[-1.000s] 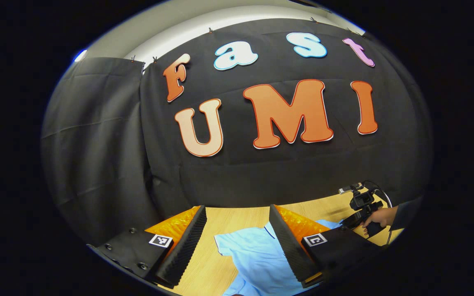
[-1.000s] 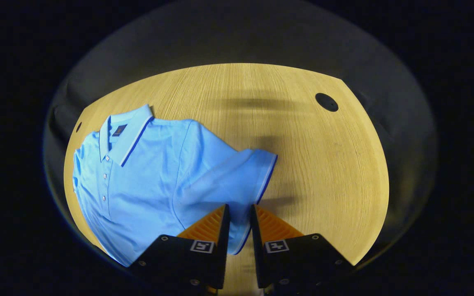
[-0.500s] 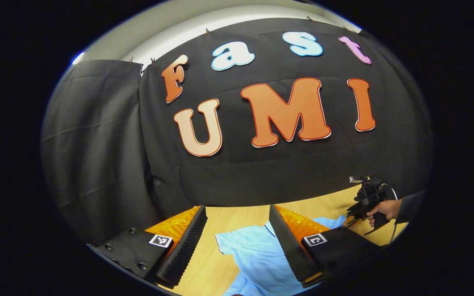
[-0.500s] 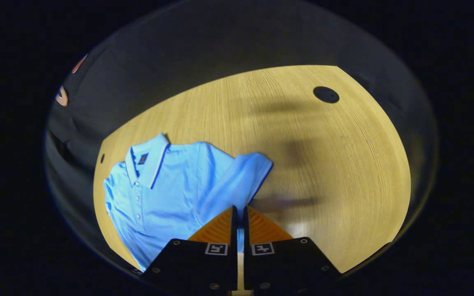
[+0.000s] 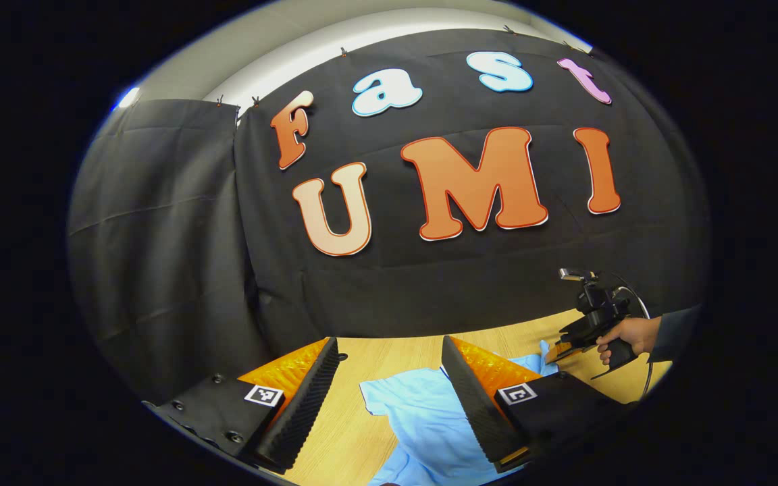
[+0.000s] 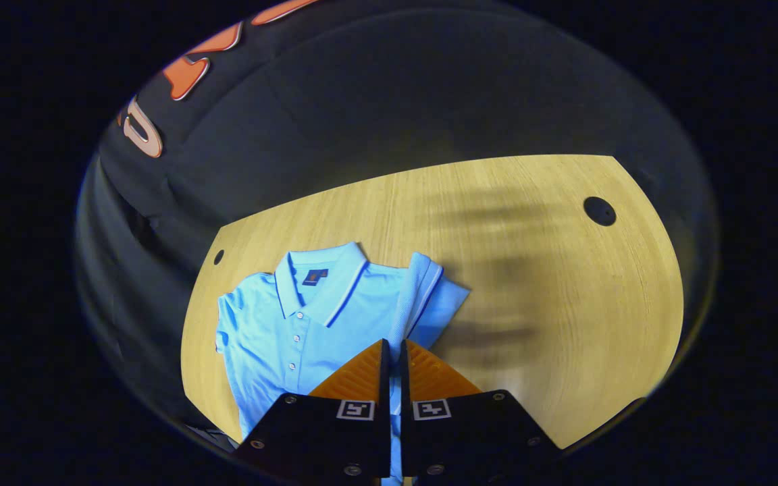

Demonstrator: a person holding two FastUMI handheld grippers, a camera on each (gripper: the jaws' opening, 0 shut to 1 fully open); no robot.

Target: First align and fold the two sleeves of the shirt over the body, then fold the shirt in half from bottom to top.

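A light blue polo shirt [image 6: 301, 324] lies face up on the wooden table [image 6: 537, 283], collar toward the far wall. My right gripper [image 6: 393, 345] is shut on the shirt's sleeve [image 6: 424, 291], which stands lifted and bent toward the body. In the left gripper view the shirt [image 5: 423, 412] spreads past my left gripper [image 5: 389, 344], which is open and holds nothing. Farther right in that view, a hand [image 5: 622, 334] holds the right gripper [image 5: 564, 349] at the cloth's edge.
A round dark hole [image 6: 599, 210] sits in the table at the far right, and a smaller hole [image 6: 219, 256] near the far left corner. Black cloth walls close the booth behind the table. Bare wood stretches to the right of the shirt.
My right gripper closed on the sleeve, then raised it and carried it in toward the shirt's body. The left gripper has barely moved and stays open.
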